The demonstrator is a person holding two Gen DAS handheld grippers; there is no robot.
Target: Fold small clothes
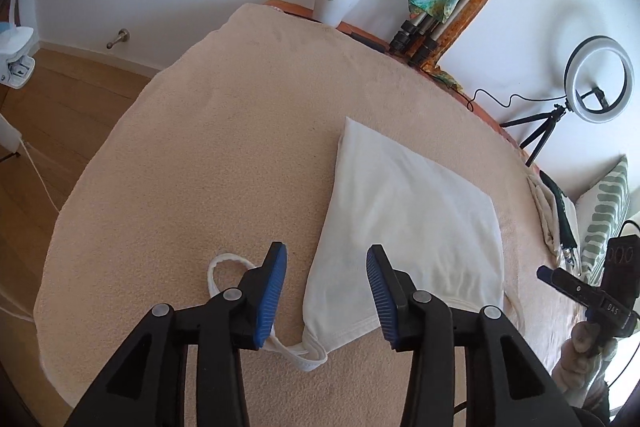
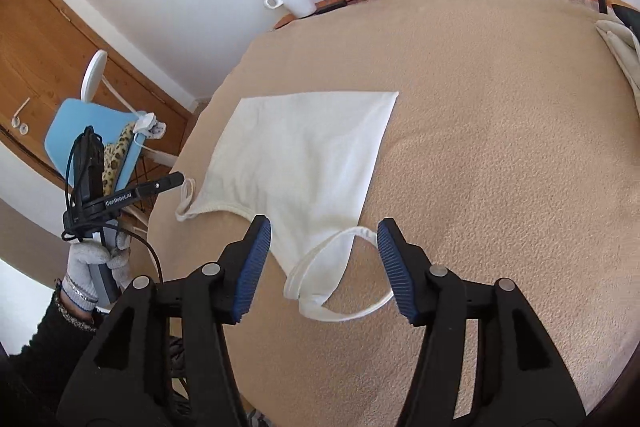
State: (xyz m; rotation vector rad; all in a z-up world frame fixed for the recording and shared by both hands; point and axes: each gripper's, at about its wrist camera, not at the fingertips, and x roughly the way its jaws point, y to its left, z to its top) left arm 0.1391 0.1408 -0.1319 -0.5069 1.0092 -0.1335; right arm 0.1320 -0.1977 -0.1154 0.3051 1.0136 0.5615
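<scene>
White cotton camisole point(image 1: 408, 227) folded flat on the nubby beige towel point(image 1: 200, 155).
Left claw point(image 1: 327, 291) and right claw point(image 2: 324, 259) angle down over its ribbed straps, both parted, gripping nothing.

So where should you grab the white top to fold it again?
Probably by its strap corners, coming from the near edge. The white top lies flat on the beige blanket, and each strap loop sticks out toward the fingers, so the open left gripper and right gripper could each pinch one.
</scene>
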